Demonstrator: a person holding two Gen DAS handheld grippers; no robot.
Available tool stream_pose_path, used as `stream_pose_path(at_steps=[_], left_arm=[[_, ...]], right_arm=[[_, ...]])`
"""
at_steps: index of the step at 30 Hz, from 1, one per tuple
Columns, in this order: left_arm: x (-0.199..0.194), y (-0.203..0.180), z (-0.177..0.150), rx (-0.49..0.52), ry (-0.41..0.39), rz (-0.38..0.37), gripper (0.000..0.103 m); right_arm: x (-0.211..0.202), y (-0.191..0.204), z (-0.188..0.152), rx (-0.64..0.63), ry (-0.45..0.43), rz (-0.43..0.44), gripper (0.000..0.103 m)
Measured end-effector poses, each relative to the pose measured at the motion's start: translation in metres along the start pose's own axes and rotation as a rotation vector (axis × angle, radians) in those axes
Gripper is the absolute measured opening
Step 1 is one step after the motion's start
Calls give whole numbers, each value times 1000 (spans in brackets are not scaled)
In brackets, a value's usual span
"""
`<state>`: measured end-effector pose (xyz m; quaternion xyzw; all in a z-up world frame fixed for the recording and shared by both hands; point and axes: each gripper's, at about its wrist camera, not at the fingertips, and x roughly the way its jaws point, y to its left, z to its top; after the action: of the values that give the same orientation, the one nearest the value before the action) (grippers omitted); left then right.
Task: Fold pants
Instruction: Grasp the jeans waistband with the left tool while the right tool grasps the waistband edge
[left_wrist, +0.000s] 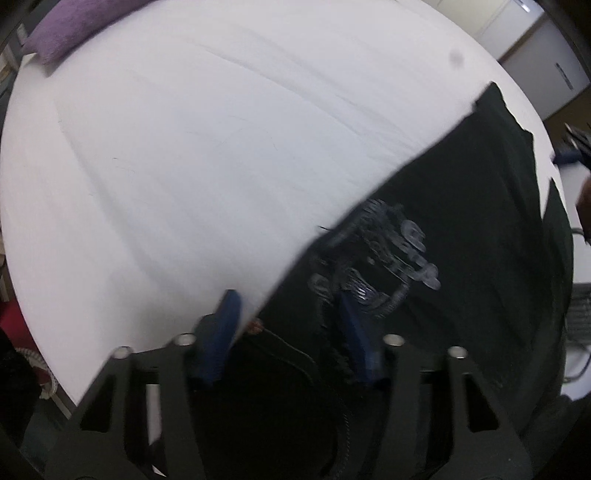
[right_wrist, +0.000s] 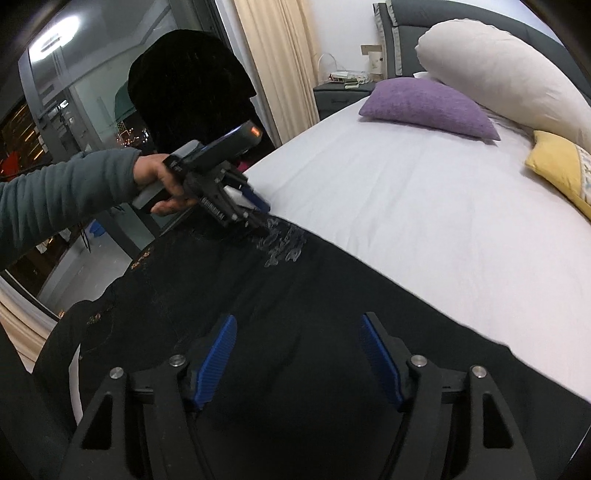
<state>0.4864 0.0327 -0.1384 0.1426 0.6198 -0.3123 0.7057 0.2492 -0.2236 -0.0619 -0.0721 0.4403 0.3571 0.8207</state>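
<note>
Black pants (right_wrist: 314, 295) lie spread along the near side of a bed whose white sheet (right_wrist: 424, 206) stretches away to the headboard. A pale silvery print (left_wrist: 388, 258) sits on the cloth near the edge that borders the bare sheet. The left gripper (left_wrist: 291, 321) points steeply down at that edge: its jaws stand partly open, one blue pad (left_wrist: 225, 321) over the white sheet and the other over the black cloth beside the print, with the hem of the pants passing between them. Whether the pads press on the cloth cannot be told, as this view is blurred. In the right wrist view the same tool is seen from the side, held by a hand (right_wrist: 162, 184) coming out of a grey-green ribbed sleeve (right_wrist: 62, 199), its tips down at the pants just beside the print. The right gripper (right_wrist: 299, 358) hovers above the broad dark middle of the garment with its jaws wide apart and nothing between the blue pads. A purple cushion (right_wrist: 428, 107), a large cream pillow (right_wrist: 502, 77) and a yellow cushion (right_wrist: 561, 166) rest at the head of the bed, well apart from the pants. A beige curtain (right_wrist: 273, 62) hangs beside a dark window.
</note>
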Motion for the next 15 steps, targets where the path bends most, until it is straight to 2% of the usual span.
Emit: stream_pose_path(at_steps=[3,6,11,13,15], left_arm=[[-4,2,6,18,7,-25,18],[-19,1,5,36,-36,-1,13],[-45,-7,-3,66,-156,85,10],[-53,-11,-7,83,-194,117,9],[-63,-14,-17,101,-231,150,9]], right_arm=[[13,-5,15,-13,22,-6,70],[31,-12,28,-43,71,-15,68],[61,-20,50,-90,140,-34,61],[72,-20,59,-121,168,-35,51],[85,-19,68,-153,201,-41,50]])
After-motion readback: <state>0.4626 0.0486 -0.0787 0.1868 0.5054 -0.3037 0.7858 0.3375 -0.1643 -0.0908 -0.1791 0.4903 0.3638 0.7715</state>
